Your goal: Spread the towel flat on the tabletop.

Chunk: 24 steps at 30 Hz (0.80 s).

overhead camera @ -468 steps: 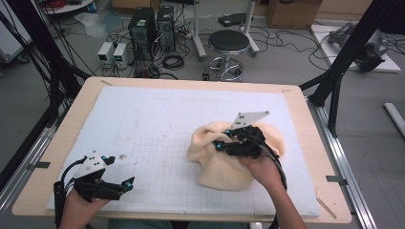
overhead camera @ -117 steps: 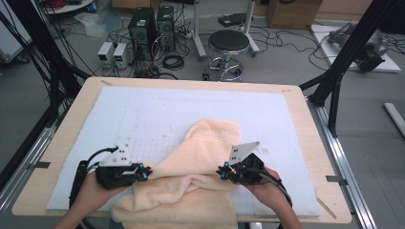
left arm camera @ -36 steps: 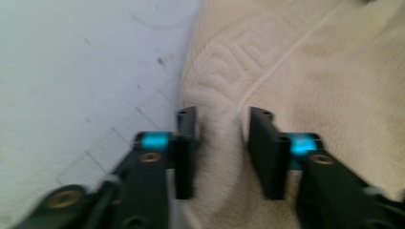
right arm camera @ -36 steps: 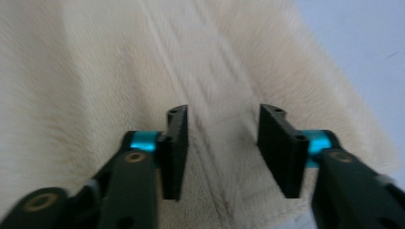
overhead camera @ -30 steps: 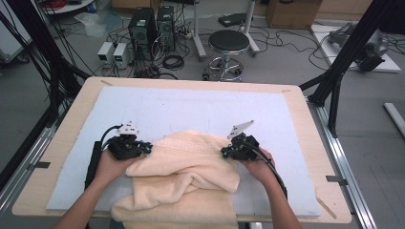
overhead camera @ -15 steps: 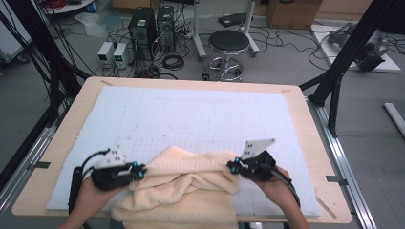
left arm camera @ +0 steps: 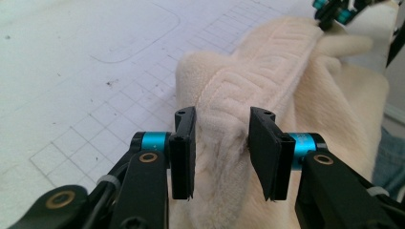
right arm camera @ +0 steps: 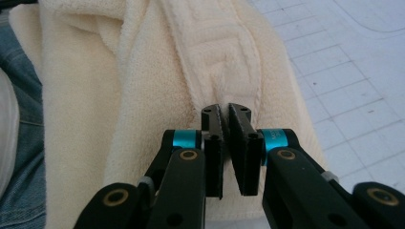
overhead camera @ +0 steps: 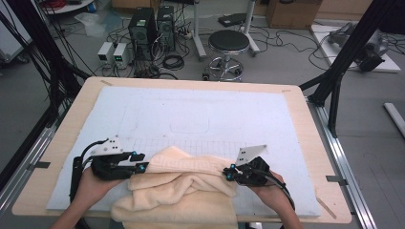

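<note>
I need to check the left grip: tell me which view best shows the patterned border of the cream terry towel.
The left gripper view: the patterned border of the cream terry towel runs up from between the left gripper, whose jaws have just been opening. The right gripper view shows a short stretch; the high view shows it small.

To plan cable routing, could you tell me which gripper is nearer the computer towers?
Left. The left gripper, its jaws just opened around the towel, is nearly in line with the towers; the right gripper, shut on the towel, is farther right.
</note>
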Available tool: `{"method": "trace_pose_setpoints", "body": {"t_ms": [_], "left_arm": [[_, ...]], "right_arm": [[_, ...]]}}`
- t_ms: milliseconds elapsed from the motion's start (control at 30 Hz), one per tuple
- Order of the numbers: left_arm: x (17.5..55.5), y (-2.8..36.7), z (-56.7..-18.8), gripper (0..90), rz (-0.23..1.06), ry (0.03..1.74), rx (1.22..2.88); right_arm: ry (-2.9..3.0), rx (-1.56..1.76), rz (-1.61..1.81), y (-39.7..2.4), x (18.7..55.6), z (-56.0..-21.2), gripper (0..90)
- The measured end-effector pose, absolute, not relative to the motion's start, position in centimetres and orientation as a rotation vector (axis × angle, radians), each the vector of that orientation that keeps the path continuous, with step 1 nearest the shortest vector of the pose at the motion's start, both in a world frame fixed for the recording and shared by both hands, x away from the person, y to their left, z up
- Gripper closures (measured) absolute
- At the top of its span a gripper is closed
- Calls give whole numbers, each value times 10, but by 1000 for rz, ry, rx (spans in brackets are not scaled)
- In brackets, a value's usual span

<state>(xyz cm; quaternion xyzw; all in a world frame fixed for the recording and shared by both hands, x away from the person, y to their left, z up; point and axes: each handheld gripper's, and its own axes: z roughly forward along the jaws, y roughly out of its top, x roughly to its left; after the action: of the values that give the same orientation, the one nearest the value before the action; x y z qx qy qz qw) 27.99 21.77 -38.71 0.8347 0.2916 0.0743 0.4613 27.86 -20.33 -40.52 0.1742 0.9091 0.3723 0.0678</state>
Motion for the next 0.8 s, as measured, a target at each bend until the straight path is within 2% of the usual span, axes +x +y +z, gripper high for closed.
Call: {"method": "trace_pose_setpoints", "body": {"t_ms": [100, 167, 233, 267, 333, 433, 467, 600, 800], "left_arm": [[288, 211, -403, 625, 112, 750, 2114], [287, 208, -412, 719, 79, 750, 2141], [281, 205, -415, 774, 100, 733, 2152], [279, 204, -415, 795, 112, 726, 2157], [276, 204, -414, 807, 121, 712, 2164], [275, 205, -413, 813, 133, 699, 2169], [275, 204, -412, 813, 140, 695, 2172], [274, 204, -410, 814, 169, 680, 2170], [279, 211, -397, 821, 221, 711, 2095]], "right_arm": [[2751, 525, 1129, -203, 279, -409, 843], [2760, 526, 1136, -203, 280, -410, 831], [2773, 538, 1139, -203, 280, -410, 800], [2762, 548, 1138, -204, 281, -410, 754], [2744, 596, 1153, -206, 285, -409, 604], [2744, 672, 1189, -208, 293, -411, 555], [2756, 697, 1184, -207, 295, -413, 560], [2790, 644, 1180, -204, 294, -414, 769], [2717, 626, 1201, -209, 294, -400, 829]]}}
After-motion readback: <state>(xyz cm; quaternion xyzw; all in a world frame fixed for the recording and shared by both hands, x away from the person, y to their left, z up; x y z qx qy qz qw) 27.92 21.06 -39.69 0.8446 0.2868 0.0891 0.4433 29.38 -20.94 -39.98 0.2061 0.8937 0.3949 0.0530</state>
